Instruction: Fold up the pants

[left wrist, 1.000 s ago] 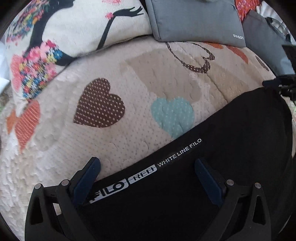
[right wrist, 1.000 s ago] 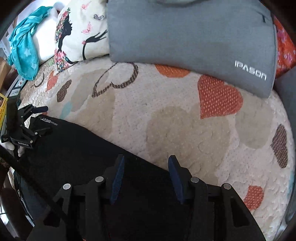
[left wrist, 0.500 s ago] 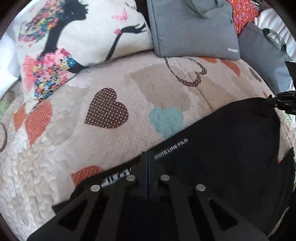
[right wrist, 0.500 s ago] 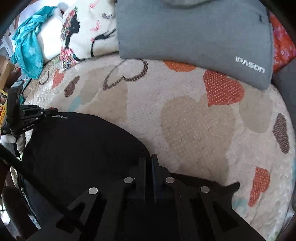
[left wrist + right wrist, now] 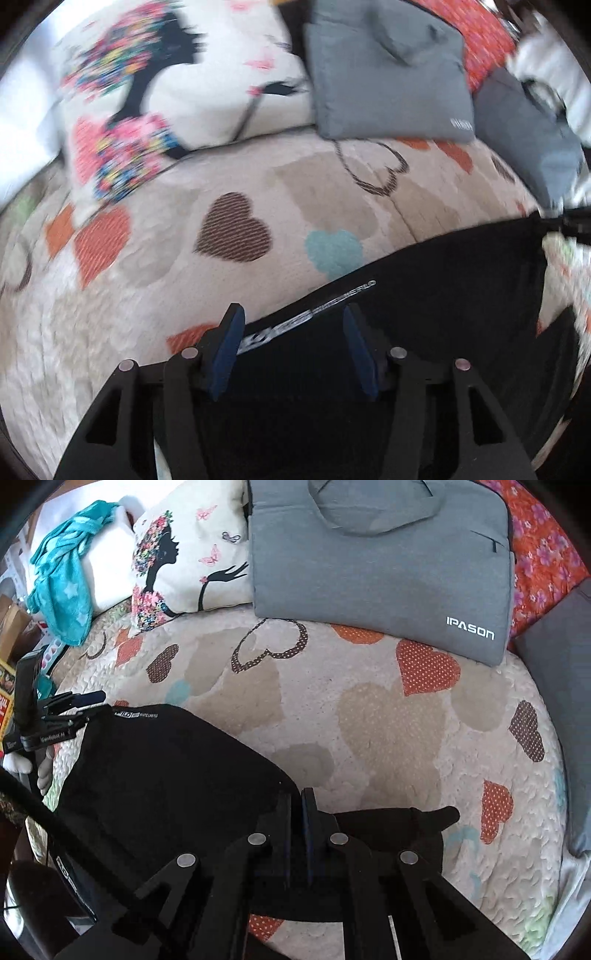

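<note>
Black pants [image 5: 159, 775] lie on the heart-patterned bed cover [image 5: 388, 731]. The left gripper [image 5: 291, 332] hangs over the printed waistband with its fingers spread — nothing held. The right gripper [image 5: 297, 812] has its fingers pressed together on the pants' edge — near a grey bag [image 5: 380, 561].

Home bedroom: heart-patterned quilt [image 5: 369, 716], printed pillow [image 5: 184, 561], grey laptop bag [image 5: 376, 565] on bed.
</note>
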The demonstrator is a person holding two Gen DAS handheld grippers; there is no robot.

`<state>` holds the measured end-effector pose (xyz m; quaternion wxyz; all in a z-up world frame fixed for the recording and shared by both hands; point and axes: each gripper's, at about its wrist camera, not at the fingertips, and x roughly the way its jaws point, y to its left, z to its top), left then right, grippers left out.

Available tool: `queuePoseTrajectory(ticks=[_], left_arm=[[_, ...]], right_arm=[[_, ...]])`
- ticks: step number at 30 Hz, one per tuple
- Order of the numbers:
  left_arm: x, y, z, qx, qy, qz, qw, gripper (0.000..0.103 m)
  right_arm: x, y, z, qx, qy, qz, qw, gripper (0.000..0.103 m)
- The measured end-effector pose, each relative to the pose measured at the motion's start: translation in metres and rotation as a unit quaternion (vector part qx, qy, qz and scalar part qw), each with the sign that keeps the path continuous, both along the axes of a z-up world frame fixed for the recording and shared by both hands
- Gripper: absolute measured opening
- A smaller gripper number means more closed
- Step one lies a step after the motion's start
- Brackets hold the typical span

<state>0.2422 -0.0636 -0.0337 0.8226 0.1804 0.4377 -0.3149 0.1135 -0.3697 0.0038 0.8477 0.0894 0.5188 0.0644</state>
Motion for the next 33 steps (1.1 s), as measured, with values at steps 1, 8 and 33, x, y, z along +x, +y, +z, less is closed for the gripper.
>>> queuePoseTrajectory(ticks=[1, 8, 33], left_arm=[[0.002, -0.013, -0.007, 0.015, -0.002, -0.021, 0.9997, 0.056], [0.018, -0.057, -0.039, 0.074, -0.023, -0.092, 0.9927, 0.070], [-0.106, 0.037, 0.046, -0.079, -0.014, -0.081, 0.9934, 0.007]], right_arm=[[0.002, -0.002, -0.002, 0.001, 0.000, 0.001, 1.000, 0.006], [0.017, -0.020, -0.007, 0.020, -0.001, -0.004, 1.000, 0.006], [-0.085, 0.002, 0.045, 0.067, -0.054, 0.010, 0.996, 0.006]])
